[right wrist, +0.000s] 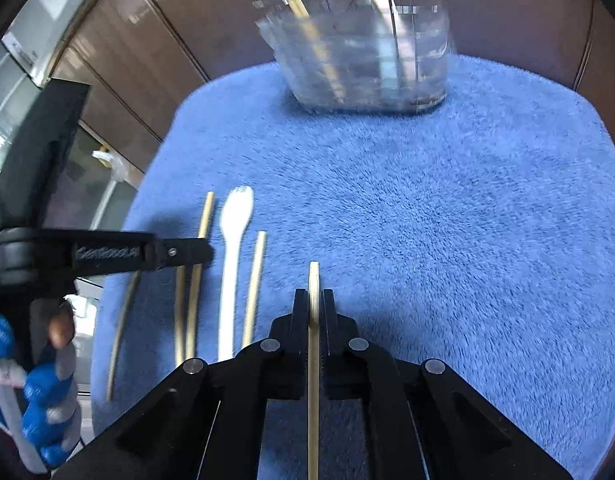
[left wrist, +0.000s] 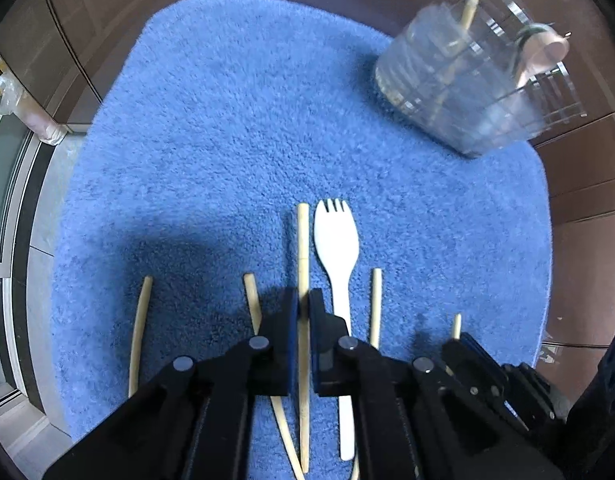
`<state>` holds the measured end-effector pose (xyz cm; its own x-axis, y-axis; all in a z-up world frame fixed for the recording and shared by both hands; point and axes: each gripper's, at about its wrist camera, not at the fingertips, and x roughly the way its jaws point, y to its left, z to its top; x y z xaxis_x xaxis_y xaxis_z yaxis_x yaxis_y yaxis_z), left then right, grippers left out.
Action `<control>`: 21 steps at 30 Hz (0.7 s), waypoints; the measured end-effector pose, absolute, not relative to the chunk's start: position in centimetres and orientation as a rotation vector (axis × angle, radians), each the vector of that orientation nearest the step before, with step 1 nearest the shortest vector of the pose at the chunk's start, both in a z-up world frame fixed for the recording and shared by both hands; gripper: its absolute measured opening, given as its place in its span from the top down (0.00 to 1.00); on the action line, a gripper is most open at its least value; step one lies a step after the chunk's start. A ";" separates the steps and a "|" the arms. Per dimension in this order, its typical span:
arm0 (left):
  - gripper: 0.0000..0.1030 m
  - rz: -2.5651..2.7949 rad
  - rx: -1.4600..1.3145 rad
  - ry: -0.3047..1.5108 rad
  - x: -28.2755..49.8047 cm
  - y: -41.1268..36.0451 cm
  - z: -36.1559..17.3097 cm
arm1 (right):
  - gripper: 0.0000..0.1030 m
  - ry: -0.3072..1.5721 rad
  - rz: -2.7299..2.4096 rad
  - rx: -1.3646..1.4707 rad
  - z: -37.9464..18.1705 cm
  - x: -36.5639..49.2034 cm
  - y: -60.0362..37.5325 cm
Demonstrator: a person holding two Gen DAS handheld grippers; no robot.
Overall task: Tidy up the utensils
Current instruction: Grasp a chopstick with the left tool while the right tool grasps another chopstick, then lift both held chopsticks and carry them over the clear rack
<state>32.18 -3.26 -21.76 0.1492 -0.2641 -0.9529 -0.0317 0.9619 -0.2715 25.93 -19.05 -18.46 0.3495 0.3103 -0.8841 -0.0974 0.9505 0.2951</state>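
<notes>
Several wooden chopsticks and a white plastic fork lie in a row on a blue mat. My left gripper is shut on a chopstick that points forward, low over the mat. My right gripper is shut on another chopstick, to the right of the row. A clear plastic holder stands at the mat's far edge with a chopstick and a pale spoon in it; it also shows in the right wrist view. The fork also shows there.
Loose chopsticks lie left and right of the left gripper. The mat lies on a brown wooden floor. A window frame and a taped post stand at the left. The left gripper body reaches in from the left in the right wrist view.
</notes>
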 end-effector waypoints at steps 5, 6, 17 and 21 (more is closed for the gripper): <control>0.95 -0.205 -0.262 1.329 30.1 -2.2 -18.4 | 0.95 1.097 0.298 0.218 -15.4 24.0 -19.5; 0.95 -0.212 -0.262 1.301 29.4 -1.9 -17.5 | 0.95 1.075 0.301 0.220 -14.6 23.5 -19.7; 0.95 -0.277 -0.335 1.014 23.0 1.9 -10.0 | 0.95 0.838 0.358 0.242 -8.7 18.4 -20.5; 0.95 -0.288 -0.317 0.943 21.0 2.2 -8.4 | 0.95 0.797 0.369 0.230 -7.9 16.6 -20.2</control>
